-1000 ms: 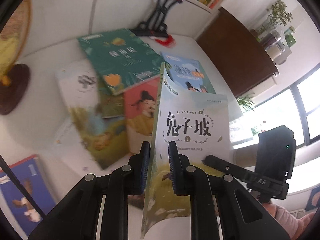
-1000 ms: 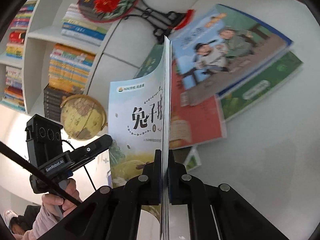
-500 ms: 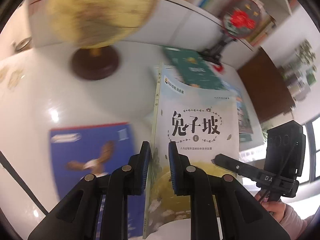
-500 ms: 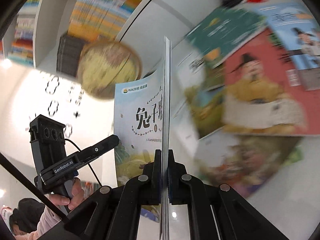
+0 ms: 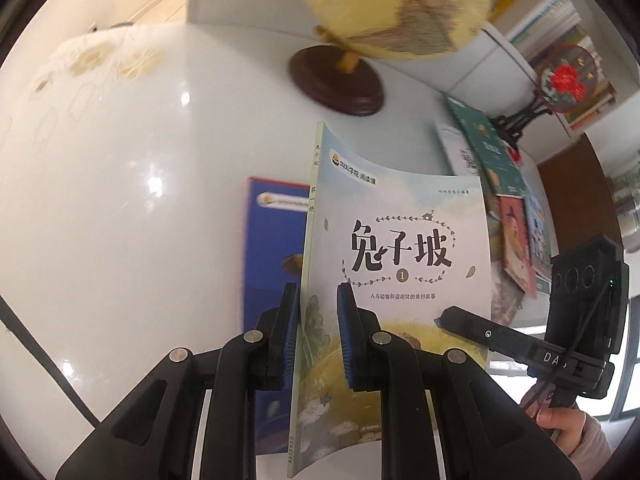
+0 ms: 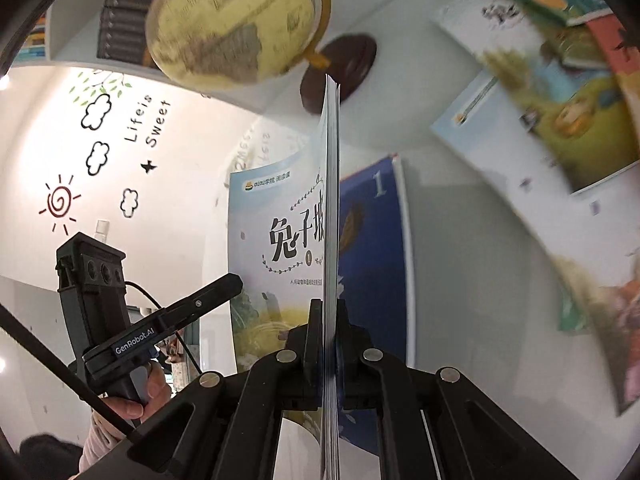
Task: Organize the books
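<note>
Transport is evident: since a second ago the pale book (image 5: 396,248), clamped by both the left gripper (image 5: 318,336) and the right gripper (image 6: 328,344), is carried from the scattered pile at three o'clock over the blue book (image 5: 272,240), likely its stacking spot.

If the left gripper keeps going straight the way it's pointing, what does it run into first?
Probably the blue book flat on the white table, just beyond the left gripper and the pale book it grips; depth is uncertain.

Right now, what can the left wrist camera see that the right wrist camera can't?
Only the left wrist view shows the red fan and the brown cabinet. Only the right wrist view shows the wall drawings of clouds and a sun. Both show the pale book shut in both grippers, the blue book lying under it, and the globe.
</note>
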`<state>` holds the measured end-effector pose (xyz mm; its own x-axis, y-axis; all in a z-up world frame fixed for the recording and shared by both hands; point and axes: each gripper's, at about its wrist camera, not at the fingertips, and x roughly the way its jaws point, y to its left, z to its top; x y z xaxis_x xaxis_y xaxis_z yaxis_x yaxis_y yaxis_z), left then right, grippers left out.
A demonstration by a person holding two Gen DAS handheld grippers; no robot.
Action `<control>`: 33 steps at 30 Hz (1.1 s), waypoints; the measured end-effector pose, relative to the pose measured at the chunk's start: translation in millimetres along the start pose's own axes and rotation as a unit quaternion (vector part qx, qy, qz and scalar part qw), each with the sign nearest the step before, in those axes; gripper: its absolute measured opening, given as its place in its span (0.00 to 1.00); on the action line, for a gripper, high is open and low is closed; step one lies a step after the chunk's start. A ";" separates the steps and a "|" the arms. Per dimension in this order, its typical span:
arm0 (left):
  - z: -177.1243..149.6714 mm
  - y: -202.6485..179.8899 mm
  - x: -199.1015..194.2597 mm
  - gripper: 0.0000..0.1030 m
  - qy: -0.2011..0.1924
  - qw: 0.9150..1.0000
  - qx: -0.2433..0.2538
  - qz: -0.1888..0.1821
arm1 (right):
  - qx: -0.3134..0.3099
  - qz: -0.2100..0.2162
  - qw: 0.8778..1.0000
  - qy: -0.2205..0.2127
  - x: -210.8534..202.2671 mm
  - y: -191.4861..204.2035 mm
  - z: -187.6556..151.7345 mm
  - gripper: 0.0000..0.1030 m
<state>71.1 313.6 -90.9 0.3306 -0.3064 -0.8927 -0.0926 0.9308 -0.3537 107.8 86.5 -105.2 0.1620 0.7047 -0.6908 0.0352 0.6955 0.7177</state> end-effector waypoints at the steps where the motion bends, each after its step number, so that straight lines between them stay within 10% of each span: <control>1: -0.6 4.2 1.5 0.15 0.003 1.000 -0.003 0.001 | -0.002 -0.004 1.000 0.002 5.6 3.1 1.5 0.04; 23: -5.9 24.3 33.7 0.15 0.044 0.998 -0.022 0.032 | 0.033 -0.035 0.998 0.027 36.1 -5.6 1.8 0.09; 33: -5.0 19.3 40.2 0.28 0.067 0.994 -0.016 0.083 | 0.047 -0.042 0.997 0.045 33.3 -3.7 -1.8 0.32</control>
<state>77.9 318.2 -134.9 0.1798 -0.1752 -0.9680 -0.1659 0.9645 -0.2054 111.3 107.6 -131.1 0.0646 0.6569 -0.7512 0.1389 0.7395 0.6586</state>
